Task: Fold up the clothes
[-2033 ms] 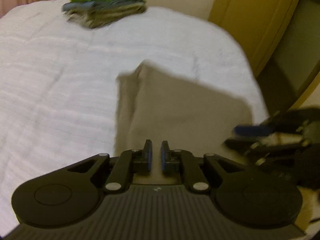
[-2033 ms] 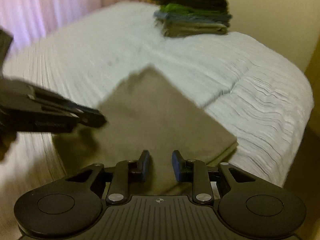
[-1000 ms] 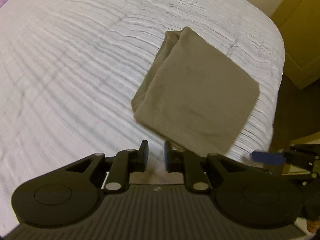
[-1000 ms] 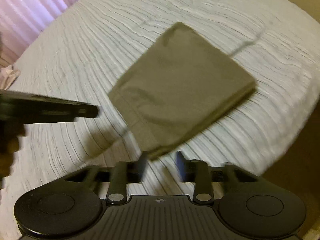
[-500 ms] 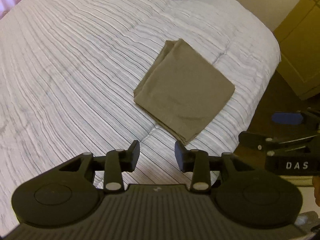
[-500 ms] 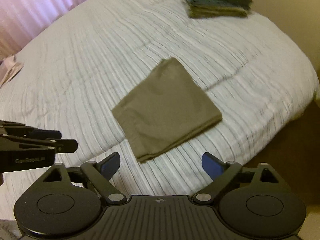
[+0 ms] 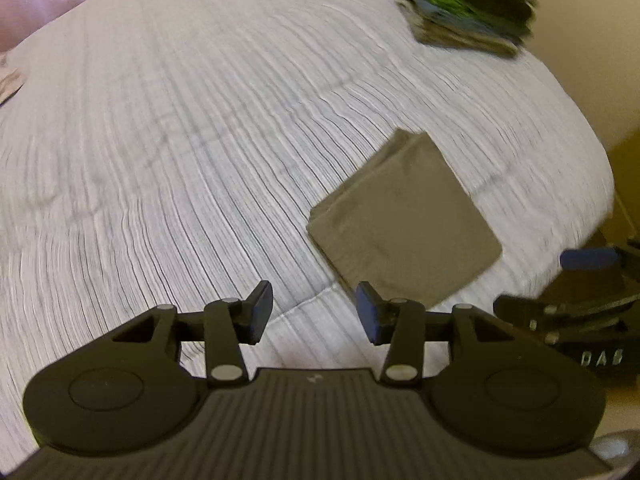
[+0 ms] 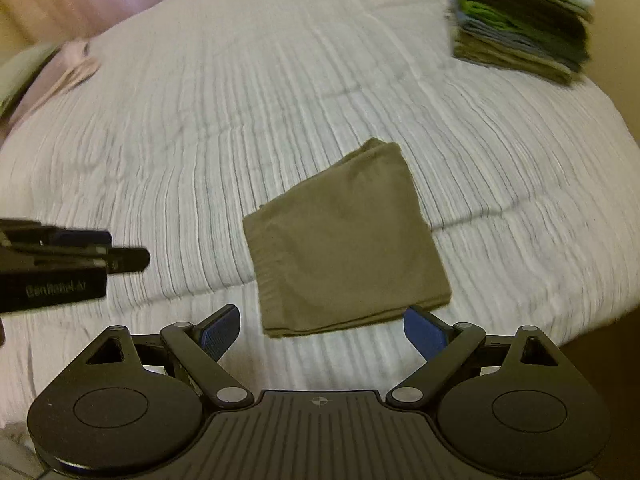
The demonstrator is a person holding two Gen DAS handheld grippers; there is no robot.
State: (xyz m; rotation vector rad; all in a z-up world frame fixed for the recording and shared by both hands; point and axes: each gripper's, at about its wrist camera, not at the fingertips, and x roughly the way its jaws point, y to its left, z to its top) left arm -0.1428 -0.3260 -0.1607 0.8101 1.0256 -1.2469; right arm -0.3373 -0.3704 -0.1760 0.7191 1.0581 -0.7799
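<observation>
Shirt (image 8: pixel 344 240), olive and folded into a neat square, lies flat on the bed (image 8: pixel 200 140), near the right edge of the quilt. I call it a shirt, but the kind of garment cannot be told from its folded form. Nothing holds it.

Both grippers hang above the near edge of the bed and are empty. The left gripper (image 7: pixel 310 312) has its jaws apart, with only quilt showing between them; the shirt is just beyond its right finger. The right gripper (image 8: pixel 322 330) has its jaws spread wider, and the near edge of the shirt shows in the gap between them, though the fingers seem not to touch the cloth.

At the far right of the bed stands a stack (image 8: pixel 520 24) of folded clothes, well apart from the shirt. At the far left edge some pale cloth (image 8: pixel 68 76) lies, too blurred to name.

In my judgement the folding of this piece is finished, and the step in hand is the change to the next one. The next move probably calls for one of two things: to clamp the square by its near edge, lift it without letting the layers slide open, and set it on the stack; or to reach for another unfolded garment, which does not show clearly here.
</observation>
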